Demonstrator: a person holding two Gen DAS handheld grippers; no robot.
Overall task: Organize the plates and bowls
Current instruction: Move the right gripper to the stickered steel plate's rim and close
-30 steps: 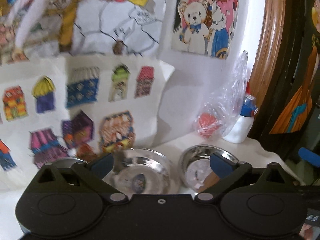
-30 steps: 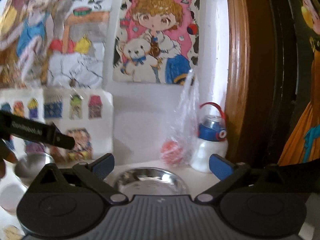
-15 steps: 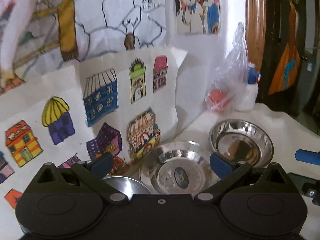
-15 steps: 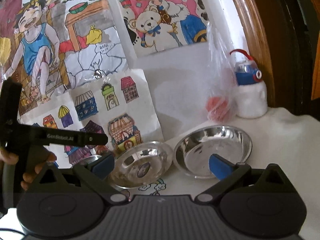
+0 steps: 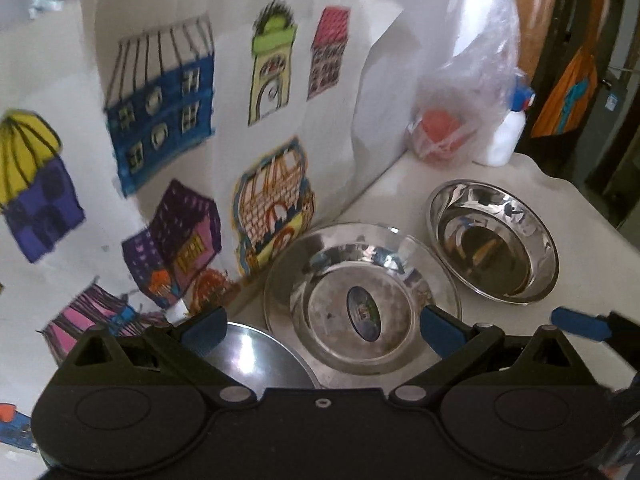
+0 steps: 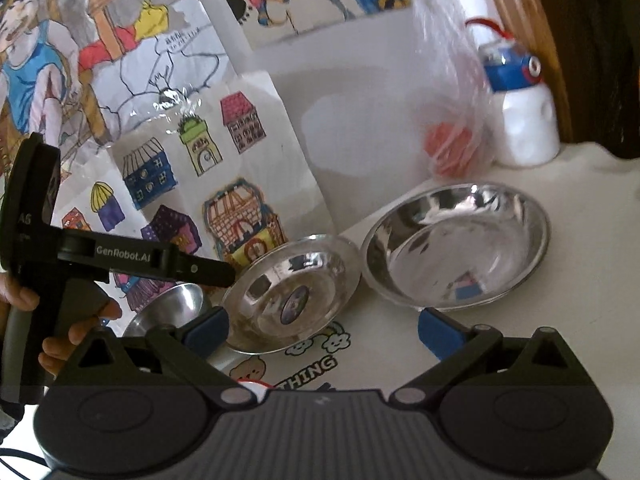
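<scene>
Three steel dishes stand in a row on the white table by the wall. A shallow plate (image 5: 360,280) (image 6: 288,296) with a sticker in its middle sits in the centre. A deeper bowl (image 5: 494,240) (image 6: 456,244) is to its right. A smaller bowl (image 5: 256,360) (image 6: 172,308) is to its left, partly hidden behind the fingers. My left gripper (image 5: 322,330) hovers open just before the plate and small bowl, holding nothing. My right gripper (image 6: 323,332) is open and empty too, before the plate and the big bowl. The left gripper (image 6: 120,260) shows in the right wrist view, held by a hand (image 6: 24,300).
Coloured drawings (image 5: 160,128) lean on the wall right behind the dishes. A clear plastic bag (image 5: 444,136) with something red in it and a white bottle (image 5: 506,136) with a blue cap stand at the back right. The table edge (image 5: 592,208) runs along the right, by a wooden frame.
Both grippers have tilted down and come closer to the table. The dishes now show from above and larger. Both stay open.
</scene>
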